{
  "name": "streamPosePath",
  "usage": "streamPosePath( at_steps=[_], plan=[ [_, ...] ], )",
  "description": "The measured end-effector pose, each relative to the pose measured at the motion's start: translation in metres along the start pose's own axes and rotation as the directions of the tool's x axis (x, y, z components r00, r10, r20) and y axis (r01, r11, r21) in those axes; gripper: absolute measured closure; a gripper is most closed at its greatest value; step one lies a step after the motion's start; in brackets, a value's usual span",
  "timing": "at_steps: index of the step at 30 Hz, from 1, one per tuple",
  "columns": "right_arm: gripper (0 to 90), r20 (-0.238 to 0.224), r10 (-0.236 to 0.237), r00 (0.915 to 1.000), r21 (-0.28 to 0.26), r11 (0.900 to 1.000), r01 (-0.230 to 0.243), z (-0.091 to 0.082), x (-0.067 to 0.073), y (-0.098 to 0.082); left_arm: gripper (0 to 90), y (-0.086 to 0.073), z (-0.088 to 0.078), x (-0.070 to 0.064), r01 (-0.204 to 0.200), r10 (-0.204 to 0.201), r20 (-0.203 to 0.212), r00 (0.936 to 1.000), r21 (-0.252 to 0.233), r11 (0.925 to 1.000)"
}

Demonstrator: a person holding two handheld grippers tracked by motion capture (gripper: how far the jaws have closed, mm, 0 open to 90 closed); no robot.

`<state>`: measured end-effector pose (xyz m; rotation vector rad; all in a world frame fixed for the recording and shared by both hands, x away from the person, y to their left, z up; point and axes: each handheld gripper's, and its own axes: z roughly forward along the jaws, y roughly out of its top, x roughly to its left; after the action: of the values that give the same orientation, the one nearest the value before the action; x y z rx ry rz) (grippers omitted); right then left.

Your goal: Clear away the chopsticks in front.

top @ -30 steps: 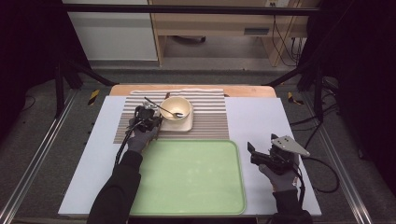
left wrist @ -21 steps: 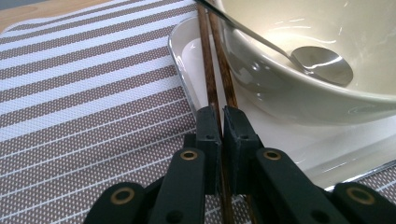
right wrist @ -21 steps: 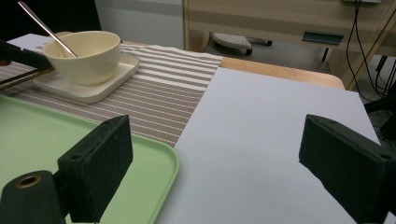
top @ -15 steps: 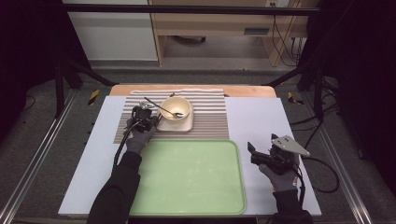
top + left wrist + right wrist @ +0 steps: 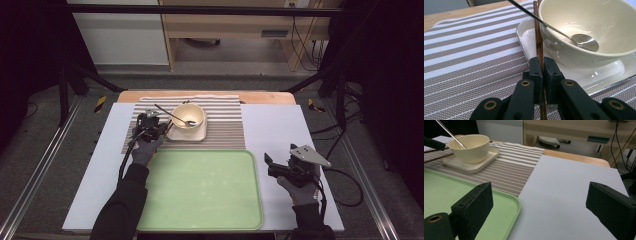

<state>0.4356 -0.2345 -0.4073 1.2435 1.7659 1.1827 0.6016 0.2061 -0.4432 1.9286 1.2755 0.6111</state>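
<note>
Striped mat (image 5: pixel 469 50): left claw (image 5: pixel 543 65) pinching chopstick (image 5: pixel 538 35).

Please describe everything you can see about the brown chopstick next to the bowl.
The chopstick is a thin, dark brown stick that looks like wood. It lies across the edge of the white square plate, beside the cream bowl, and extends onto the striped mat. The left gripper is shut on its near part, one jaw on each side. Whether it is one stick or a pair, I cannot tell.
</note>
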Motion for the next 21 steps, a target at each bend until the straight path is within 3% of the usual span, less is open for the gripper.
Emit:
streamPosePath(
  at_steps=[9,21],
  plan=[
    [7.3,0.004,-0.002,1.0,-0.006,1.0,0.002,-0.001,-0.001,0.0,85.2,-0.003,-0.014,0.009,0.017,-0.017,-0.01,0.9998,-0.019,0.9997],
    [5.2,0.001,-0.006,1.0,0.005,1.0,0.006,-0.001,-0.001,0.001,85.2,-0.021,-0.043,0.019,0.032,-0.033,-0.022,0.9992,-0.047,0.9984]
  ],
)
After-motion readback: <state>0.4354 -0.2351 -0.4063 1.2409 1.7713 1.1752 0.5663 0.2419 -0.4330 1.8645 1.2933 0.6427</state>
